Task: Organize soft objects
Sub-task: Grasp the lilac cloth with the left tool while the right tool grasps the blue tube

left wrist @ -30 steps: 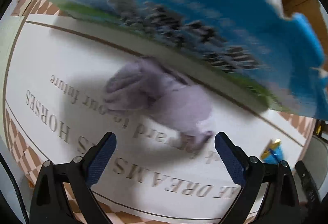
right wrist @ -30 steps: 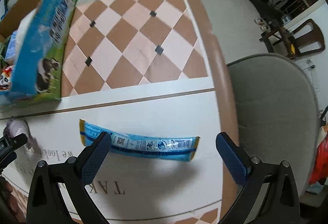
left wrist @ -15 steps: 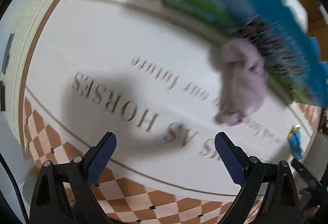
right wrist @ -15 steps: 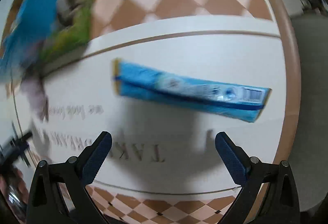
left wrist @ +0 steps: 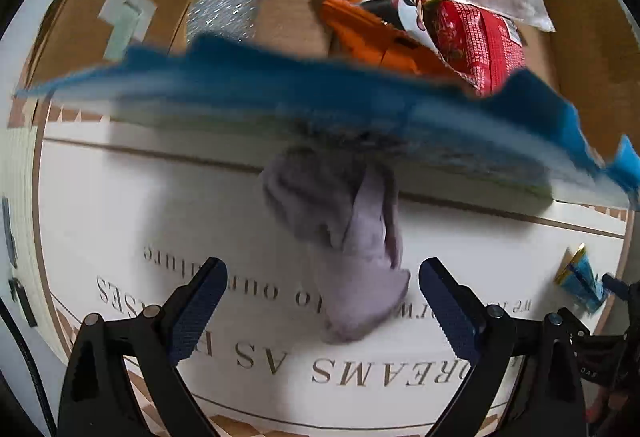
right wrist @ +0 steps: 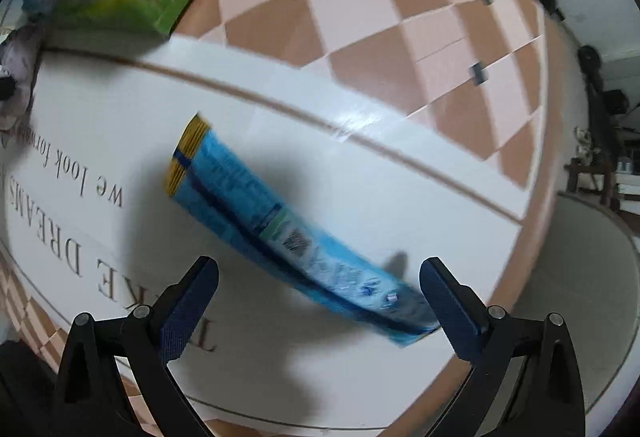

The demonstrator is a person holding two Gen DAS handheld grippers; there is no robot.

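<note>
Two soft things lie on the white mat (left wrist: 120,197) of the surface, whose grey print reads "DREAMS AS" in the left wrist view and "we look" in the right: one crumpled lilac cloth (left wrist: 352,249) near the mat's far edge, its top tucked under the blue flap (left wrist: 280,97) of a cardboard box, and one long blue sachet (right wrist: 288,233) with a yellow end, its print blurred, toward the mat's right edge. The left gripper (left wrist: 320,301) stands spread wide around the cloth's near end without touching, and the right gripper (right wrist: 320,301) is equally wide over the sachet's near end
</note>
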